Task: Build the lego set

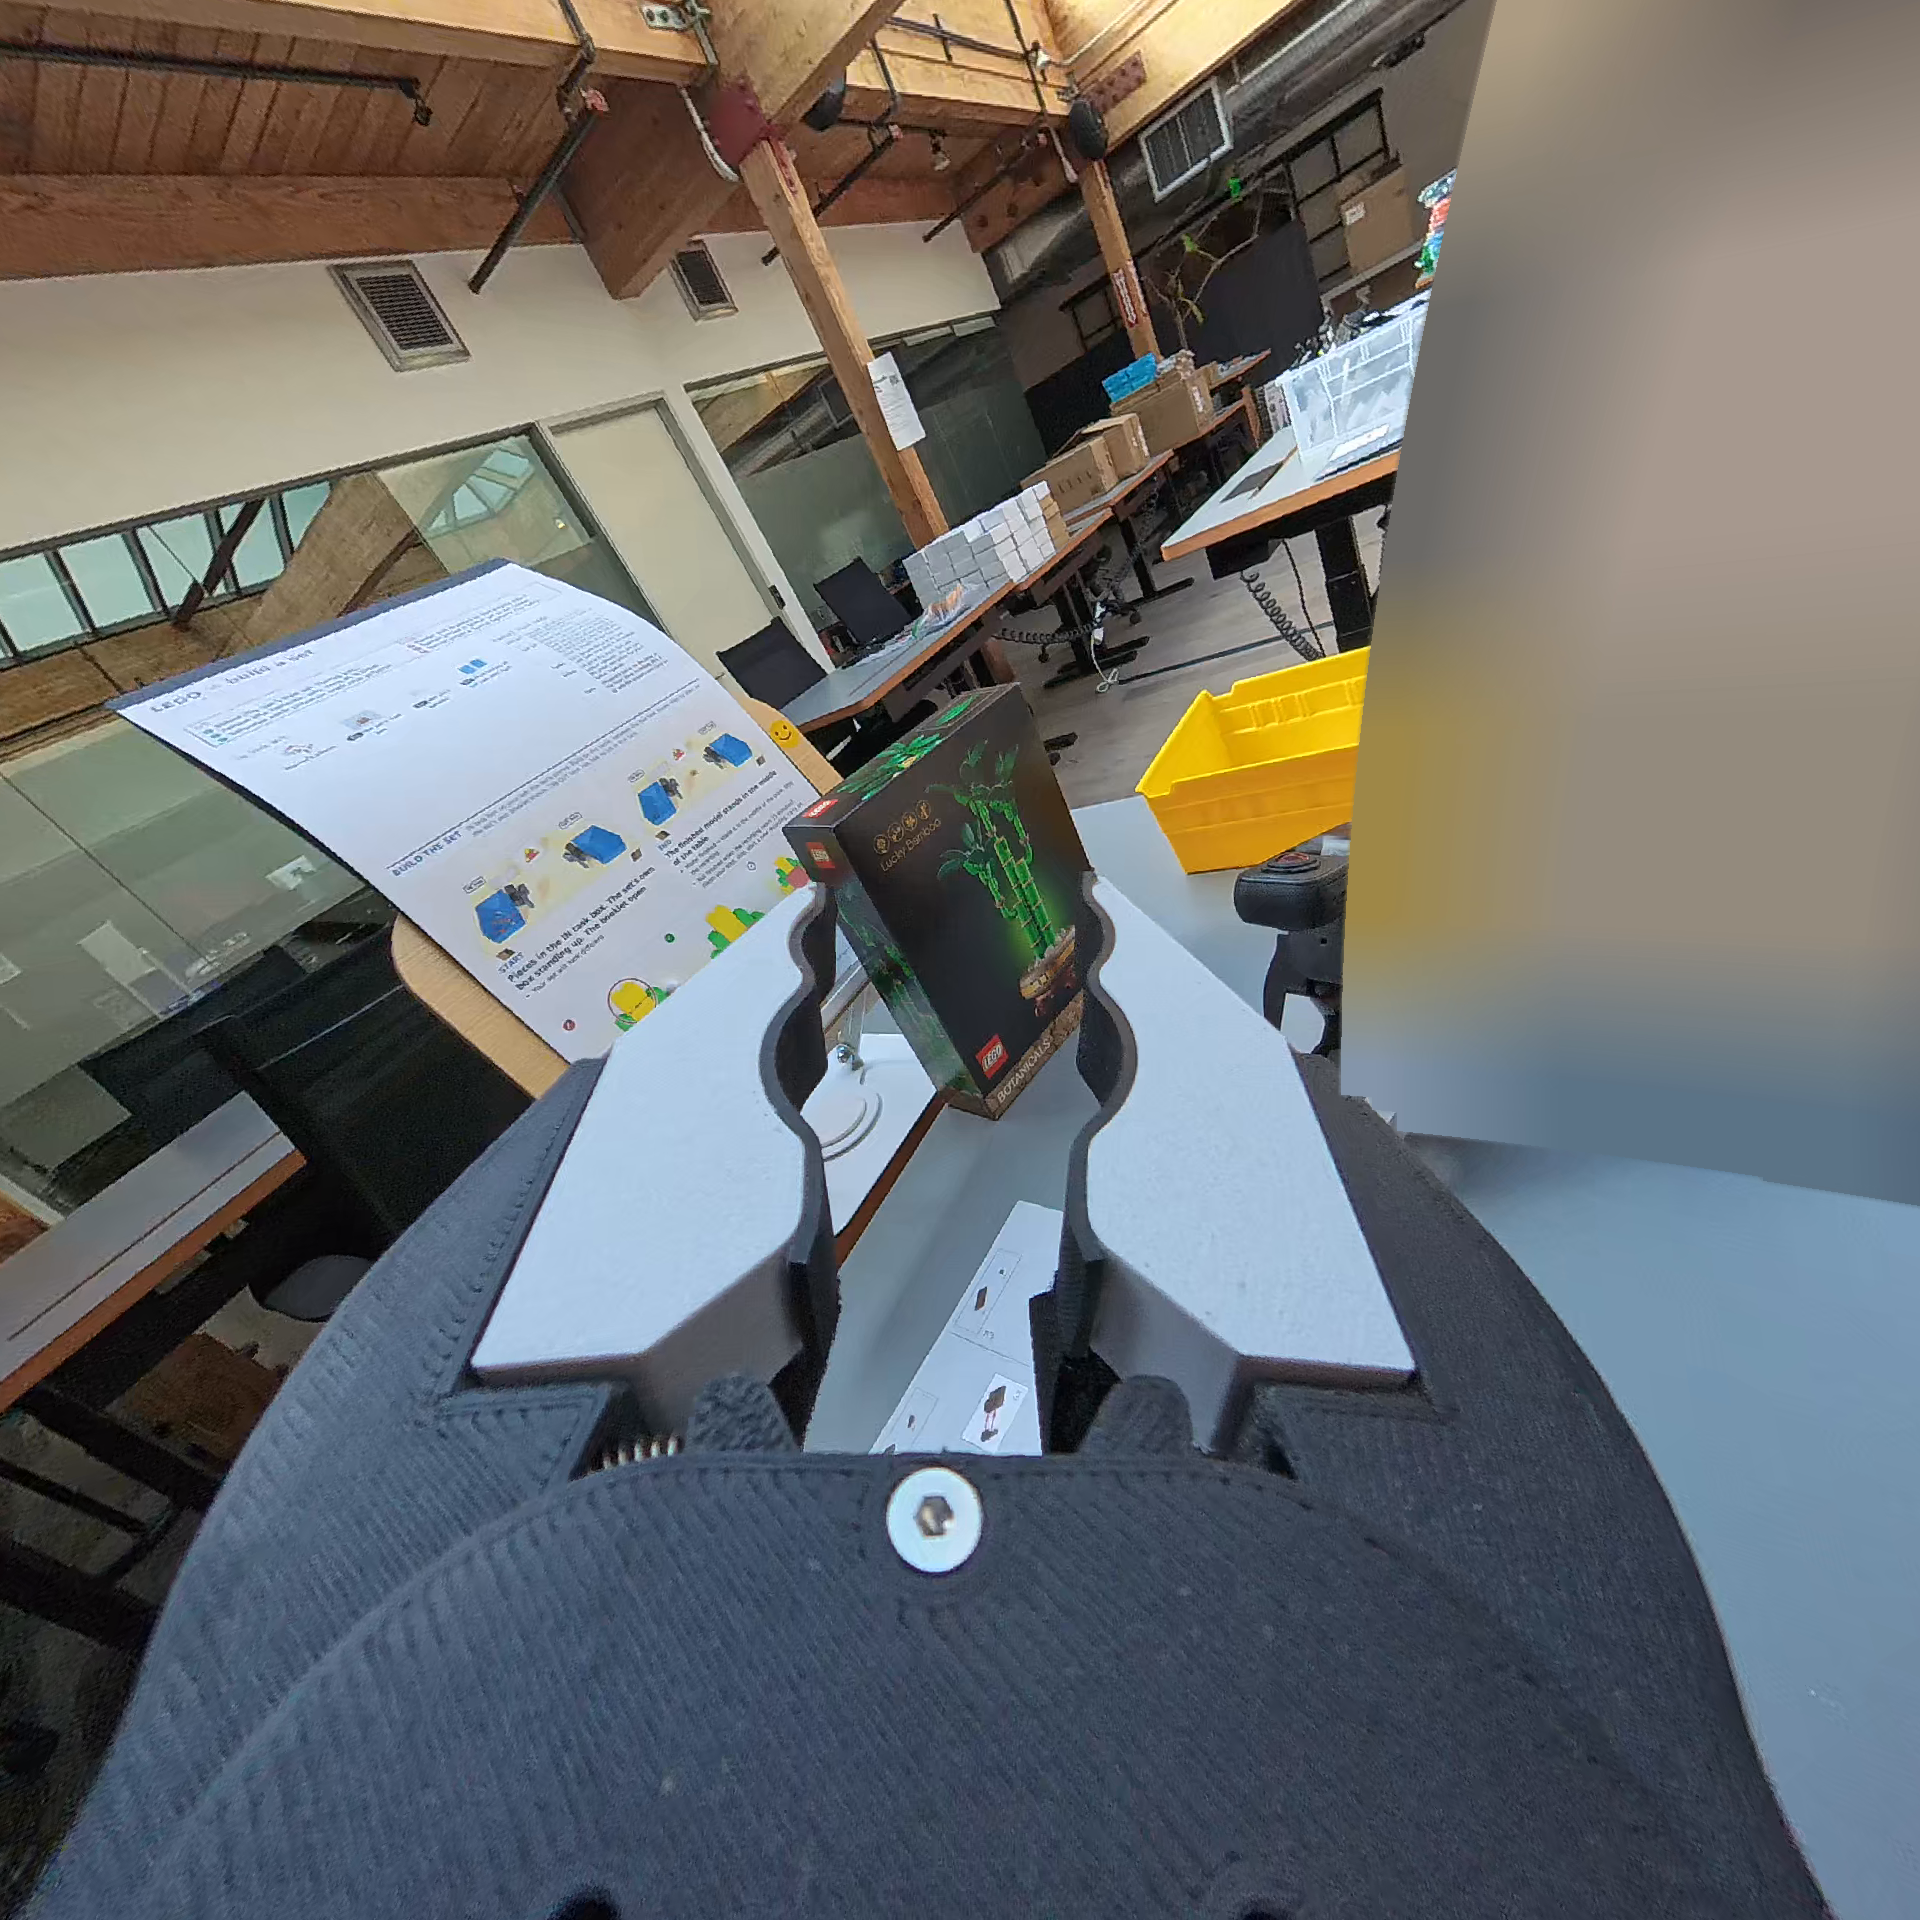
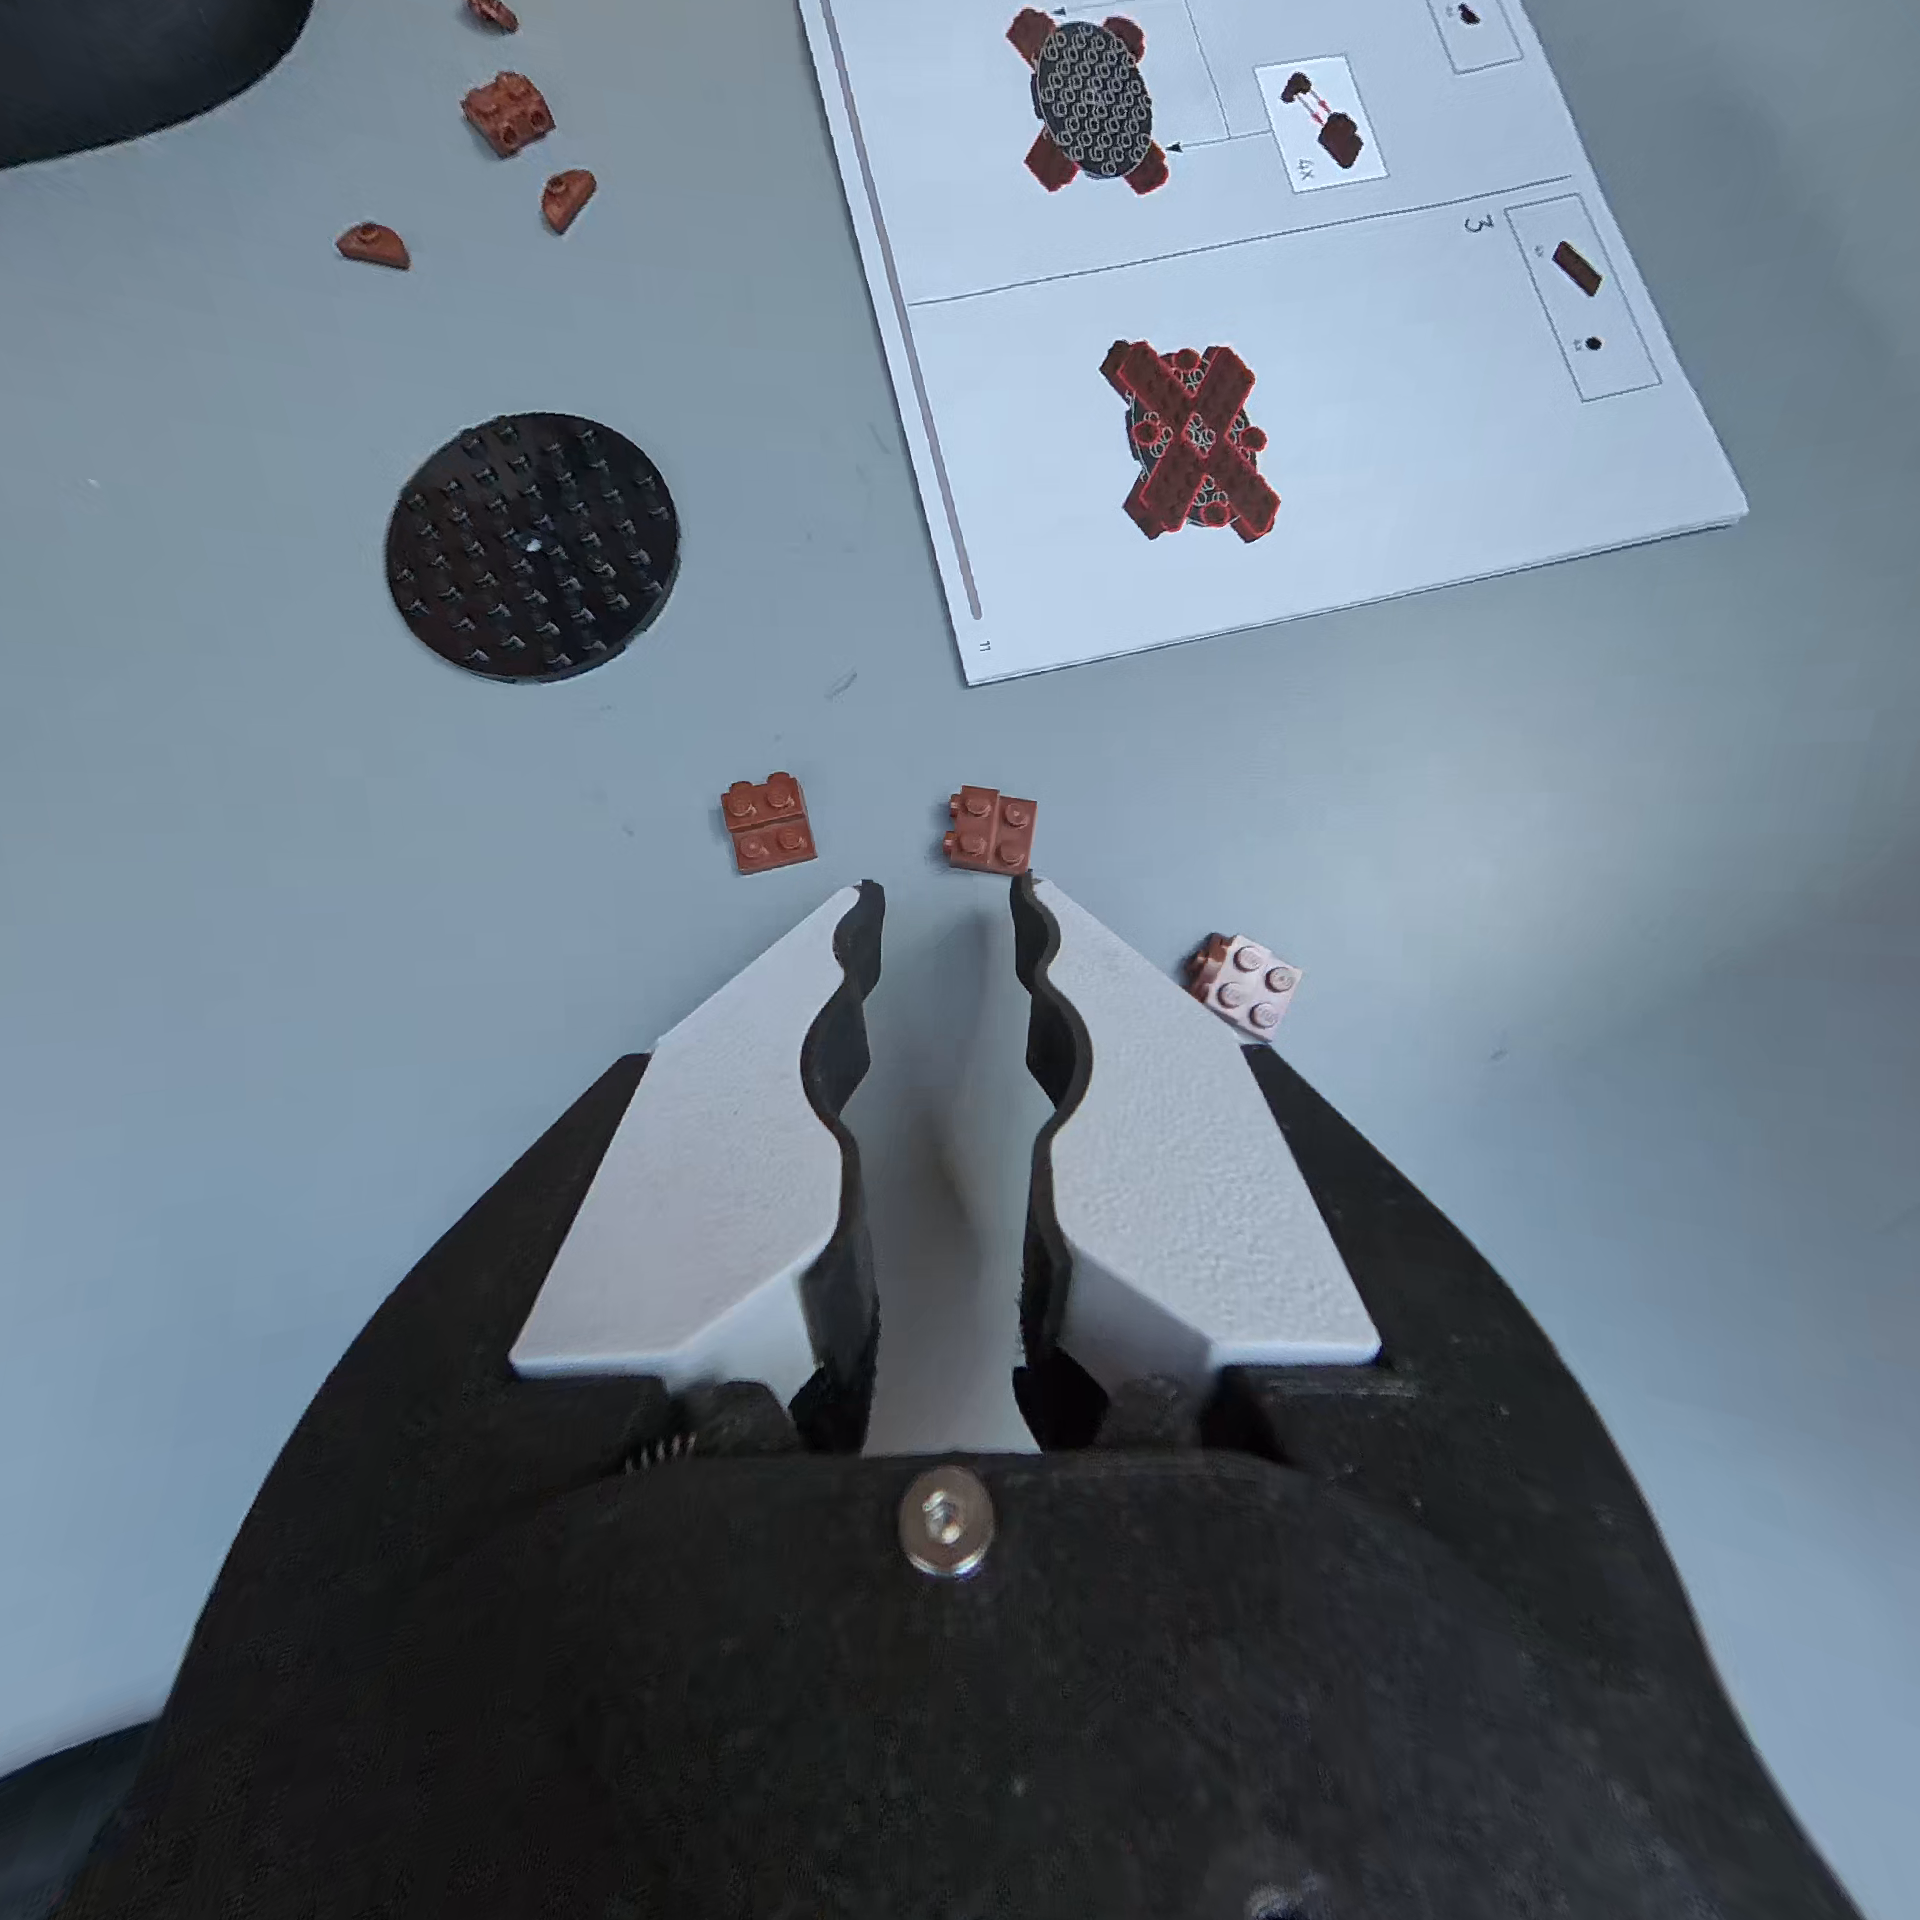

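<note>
In the right wrist view a black round studded plate (image 2: 533, 545) lies on the grey table (image 2: 260, 987). Two brown bracket bricks (image 2: 768, 824) (image 2: 992, 828) lie just beyond my right gripper (image 2: 945, 894), which is open and empty, tips close to the table. A third brown brick (image 2: 1245, 985) lies beside its right finger. More small brown pieces (image 2: 507, 112) (image 2: 568, 197) (image 2: 372, 245) lie at the far left. The open instruction booklet (image 2: 1299, 312) lies at the far right. My left gripper (image 1: 956, 899) is open and empty, raised, facing the upright dark set box (image 1: 956, 894).
In the left wrist view a printed instruction sheet (image 1: 468, 769) leans at the left. A yellow bin (image 1: 1262, 758) stands at the table's far right. The table edge (image 1: 883, 1184) runs beneath the left finger. Other desks with boxes fill the room behind. Tip to tip, the grippers are about 35 cm apart. My left tips are about 30 cm from the black round studded plate (image 2: 533, 545), my right tips only 11 cm.
</note>
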{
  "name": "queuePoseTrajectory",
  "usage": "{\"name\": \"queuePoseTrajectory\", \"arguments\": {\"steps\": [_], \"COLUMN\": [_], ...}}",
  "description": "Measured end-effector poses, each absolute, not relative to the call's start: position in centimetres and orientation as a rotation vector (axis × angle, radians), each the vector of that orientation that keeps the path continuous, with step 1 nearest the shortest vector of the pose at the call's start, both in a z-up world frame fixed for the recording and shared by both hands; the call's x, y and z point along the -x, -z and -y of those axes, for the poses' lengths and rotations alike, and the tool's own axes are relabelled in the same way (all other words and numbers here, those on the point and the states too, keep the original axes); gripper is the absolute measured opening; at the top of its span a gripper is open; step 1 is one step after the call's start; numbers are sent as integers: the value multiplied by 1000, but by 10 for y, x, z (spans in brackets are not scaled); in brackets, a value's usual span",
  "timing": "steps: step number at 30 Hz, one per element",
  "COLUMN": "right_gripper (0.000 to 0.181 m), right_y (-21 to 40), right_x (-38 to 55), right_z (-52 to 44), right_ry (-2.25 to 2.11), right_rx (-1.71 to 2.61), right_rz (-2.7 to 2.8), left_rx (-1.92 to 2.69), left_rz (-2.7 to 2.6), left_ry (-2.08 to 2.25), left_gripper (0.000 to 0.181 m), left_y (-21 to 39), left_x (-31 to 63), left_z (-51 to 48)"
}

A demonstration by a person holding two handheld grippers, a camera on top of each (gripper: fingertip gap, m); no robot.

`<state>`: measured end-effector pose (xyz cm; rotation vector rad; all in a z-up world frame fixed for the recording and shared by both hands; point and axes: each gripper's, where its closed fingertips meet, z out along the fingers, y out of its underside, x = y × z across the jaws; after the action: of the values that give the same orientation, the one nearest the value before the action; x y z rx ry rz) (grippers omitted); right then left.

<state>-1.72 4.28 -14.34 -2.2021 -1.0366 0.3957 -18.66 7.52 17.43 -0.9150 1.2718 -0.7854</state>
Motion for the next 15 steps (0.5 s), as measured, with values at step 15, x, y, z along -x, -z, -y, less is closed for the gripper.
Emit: {"name": "queuePoseTrajectory", "arguments": {"steps": [15], "right_gripper": [29], "right_y": [94], "right_x": [142], "right_z": [-32], "right_ry": [-463], "right_rx": [1898], "right_rz": [1103], "left_rx": [1018], "left_rz": [-1234], "left_ry": [880], "left_gripper": [40], "left_y": [-151], "left_x": [241], "left_z": [-94]}}
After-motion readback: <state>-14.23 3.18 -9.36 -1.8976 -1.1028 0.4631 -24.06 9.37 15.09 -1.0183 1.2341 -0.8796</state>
